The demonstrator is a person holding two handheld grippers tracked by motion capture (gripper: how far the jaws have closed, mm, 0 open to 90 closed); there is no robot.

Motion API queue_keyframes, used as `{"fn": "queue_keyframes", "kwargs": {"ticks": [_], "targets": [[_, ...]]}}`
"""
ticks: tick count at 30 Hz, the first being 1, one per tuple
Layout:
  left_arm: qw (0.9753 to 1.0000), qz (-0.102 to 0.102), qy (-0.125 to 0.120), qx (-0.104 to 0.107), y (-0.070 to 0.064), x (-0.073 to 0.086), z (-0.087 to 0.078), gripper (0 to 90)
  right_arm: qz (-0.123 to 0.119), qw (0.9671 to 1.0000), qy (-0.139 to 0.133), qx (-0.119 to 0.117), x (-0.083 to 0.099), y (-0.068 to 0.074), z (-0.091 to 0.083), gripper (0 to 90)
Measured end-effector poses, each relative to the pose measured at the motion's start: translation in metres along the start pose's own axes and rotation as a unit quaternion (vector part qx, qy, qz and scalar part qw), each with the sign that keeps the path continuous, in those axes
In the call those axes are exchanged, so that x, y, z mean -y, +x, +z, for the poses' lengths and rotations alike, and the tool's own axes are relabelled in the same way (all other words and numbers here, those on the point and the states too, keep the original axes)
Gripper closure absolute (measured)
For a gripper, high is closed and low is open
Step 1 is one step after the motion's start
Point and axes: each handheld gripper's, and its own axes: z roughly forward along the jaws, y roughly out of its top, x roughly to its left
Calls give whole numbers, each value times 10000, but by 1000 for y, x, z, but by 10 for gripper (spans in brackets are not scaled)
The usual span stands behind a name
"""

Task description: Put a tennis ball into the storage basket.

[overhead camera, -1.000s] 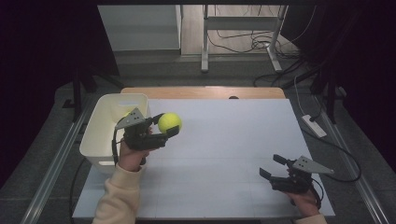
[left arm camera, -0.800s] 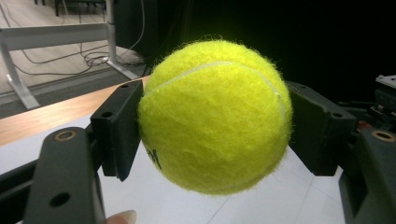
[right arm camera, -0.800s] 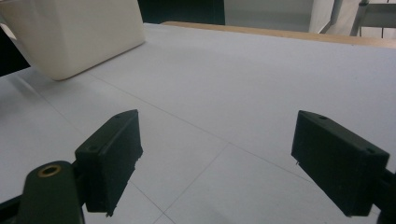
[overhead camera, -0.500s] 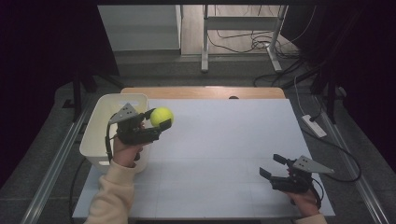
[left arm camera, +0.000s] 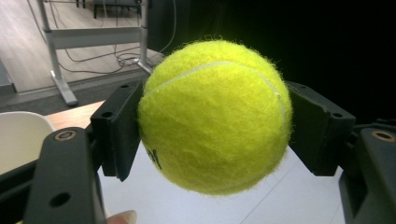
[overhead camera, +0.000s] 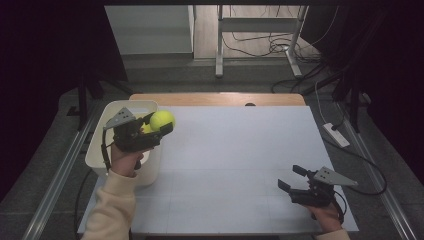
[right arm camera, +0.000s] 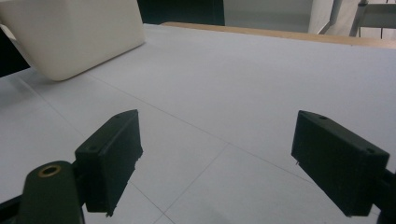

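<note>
The left gripper pinches a fuzzy yellow-green tennis ball between flat black pads, left of frame centre, over the right rim of a smooth white plastic bin. At lower right, the right gripper rests spread wide, empty, on the matte white tabletop.

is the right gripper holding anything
No, the right gripper is open, with bare table showing between its fingers, while the ball sits in the left gripper.
</note>
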Motion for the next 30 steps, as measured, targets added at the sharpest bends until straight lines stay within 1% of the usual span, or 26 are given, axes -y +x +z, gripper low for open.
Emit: {"fn": "queue_keyframes", "kwargs": {"ticks": [5,12,14,15,30], "targets": [[9999,-41,-44,-120,4,-2,-4,267,6,10000,-3,1,0,0,0,161],[9996,-2,-86,-251,7,-8,-9,267,5,10000,-6,0,0,0,0,161],[9994,-2,-89,-324,9,-10,-10,267,23,10000,-14,4,0,0,0,161],[9993,2,-86,-373,11,-10,-10,267,26,10000,-17,5,0,0,0,161],[9977,-105,-60,-674,25,-10,-12,267,37,10000,-18,5,0,0,0,161]]}}
